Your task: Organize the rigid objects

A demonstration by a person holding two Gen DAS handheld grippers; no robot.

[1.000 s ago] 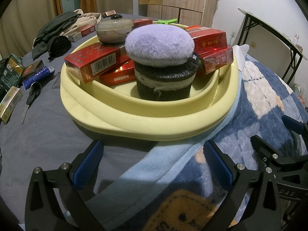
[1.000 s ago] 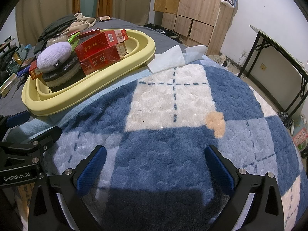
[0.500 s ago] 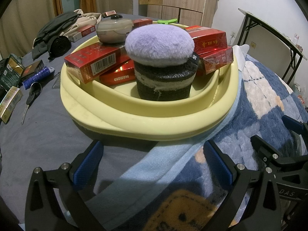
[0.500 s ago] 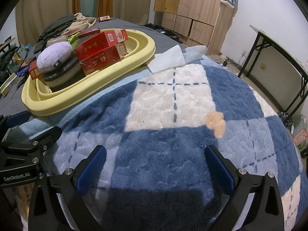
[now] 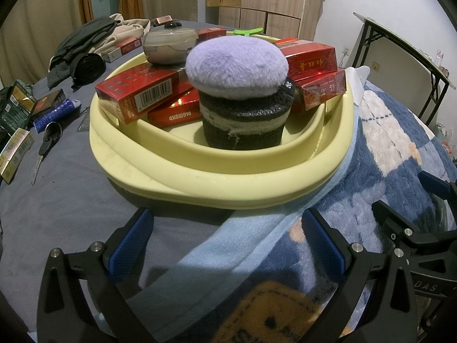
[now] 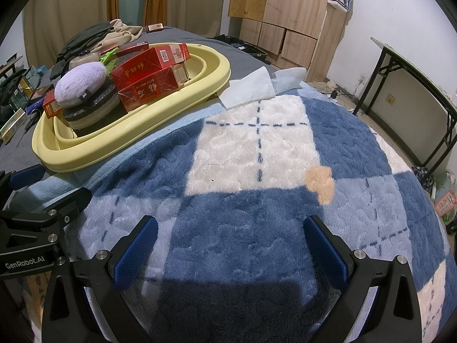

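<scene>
Clearly the largest thing is the checked blanket [image 6: 257, 148], soft and uneven, which gives the right gripper [image 6: 230, 243] much free room ahead; its jaws stand wide and hold nothing. Next comes the yellow basin [image 5: 200, 180], which lies partly on the grey sheet [image 5: 57, 200] and partly on the blanket edge, so I judge it may tip if one side is pressed. It holds red boxes [image 5: 137, 94], a purple and grey plush [image 5: 242, 94] and a small lidded bowl [image 5: 171, 44]. The left gripper [image 5: 227, 243] hovers just before the basin rim, jaws wide and empty.

More boxes [image 5: 17, 151], a blue tube [image 5: 54, 114] and scissors [image 5: 47, 143] lie on the sheet at the left, well apart from the basin. To fetch these, I think the left gripper should swing around the high rim, take one box by its narrow faces, and put it flat where the basin is free.
</scene>
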